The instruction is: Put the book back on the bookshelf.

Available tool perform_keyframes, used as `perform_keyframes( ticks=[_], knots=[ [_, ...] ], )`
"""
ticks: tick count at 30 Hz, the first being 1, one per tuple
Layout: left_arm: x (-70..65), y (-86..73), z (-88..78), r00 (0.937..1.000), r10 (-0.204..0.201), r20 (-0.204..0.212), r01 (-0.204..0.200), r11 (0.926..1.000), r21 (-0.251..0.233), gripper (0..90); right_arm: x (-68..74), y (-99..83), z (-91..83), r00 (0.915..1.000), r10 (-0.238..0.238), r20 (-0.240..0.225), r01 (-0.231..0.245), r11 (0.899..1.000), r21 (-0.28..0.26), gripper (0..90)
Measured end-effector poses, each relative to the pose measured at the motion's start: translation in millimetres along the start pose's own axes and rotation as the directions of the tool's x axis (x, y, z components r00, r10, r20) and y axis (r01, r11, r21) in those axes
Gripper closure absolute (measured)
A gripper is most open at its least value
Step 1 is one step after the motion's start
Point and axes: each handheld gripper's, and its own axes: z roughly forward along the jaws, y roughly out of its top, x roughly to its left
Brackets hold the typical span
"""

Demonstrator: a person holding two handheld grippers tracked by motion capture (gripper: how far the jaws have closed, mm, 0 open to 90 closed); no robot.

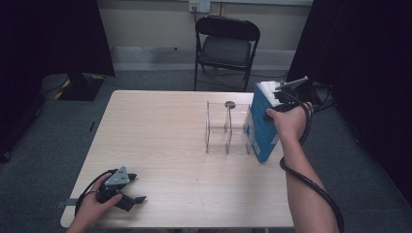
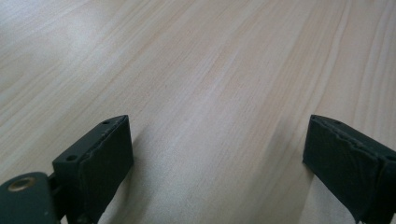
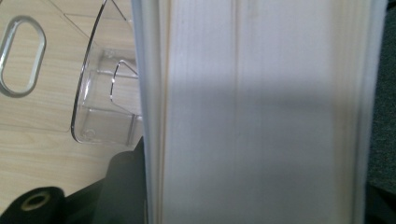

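A: From the high view, where is the book [image 1: 262, 126]?

B: Upright at the table's [image 1: 160, 145] right edge, its blue cover facing left, touching the right wall of the clear divider rack [image 1: 227, 127]. The right gripper [image 1: 286, 92] sits at its top far corner, mostly hidden behind the book and the right hand [image 1: 289, 121]. I cannot tell from here how its jaws stand.

A: And the left gripper [image 1: 127, 193]?

B: Near the table's front left corner, held low by the left hand [image 1: 92, 206], jaws spread with nothing between them.

A: The left gripper view?

B: Both black jaws wide apart over bare table [image 2: 210, 70]; each is cut off by the bottom edge.

A: The right gripper view?

B: The book's page edges [image 3: 261, 112] stand very close. One dark jaw shows at the lower left, beside the pages; the other is hidden on the far right. The book sits between the jaws, but whether the pads press on it is hard to make out. The rack [image 3: 105, 93] shows at the left, partly cut off by the book.
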Motion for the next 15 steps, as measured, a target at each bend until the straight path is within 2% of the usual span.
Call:
perform_keyframes(
  ticks=[4, 6, 10, 13, 15],
  knots=[
    [0.0, 0.0, 0.0, 1.0, 0.0, 0.0, 0.0, 1.0, 0.0, 7.9, 1.0, 0.0, -1.4, 0.9999, -0.01, 0.013, 0.01, 1.0, 0.009, 42.9],
    [0.0, 0.0, 0.0, 1.0, 0.0, 0.0, 0.0, 1.0, 0.0, 7.9, 0.5, 0.2, -4.3, 0.9999, 0.002, 0.012, -0.002, 1.0, -0.002, 40.6],
    [0.2, 0.1, 0.0, 1.0, 0.001, 0.001, -0.001, 1.0, 0.001, 7.8, 1.2, -0.1, -10.3, 0.9997, -0.013, 0.022, 0.013, 1.0, -0.006, 35.6],
    [0.1, 0.0, 0.0, 1.0, 0.001, 0.001, -0.001, 1.0, 0.001, 7.8, -1.8, -1.5, -13.7, 1.0, -0.001, 0.0, 0.001, 1.0, -0.008, 32.5],
    [0.0, 0.0, 0.0, 1.0, 0.0, 0.0, 0.0, 1.0, 0.001, 7.8, -2.8, -2.0, -17.1, 0.9999, -0.005, -0.014, 0.005, 0.999, -0.032, 31.5]
  ],
)
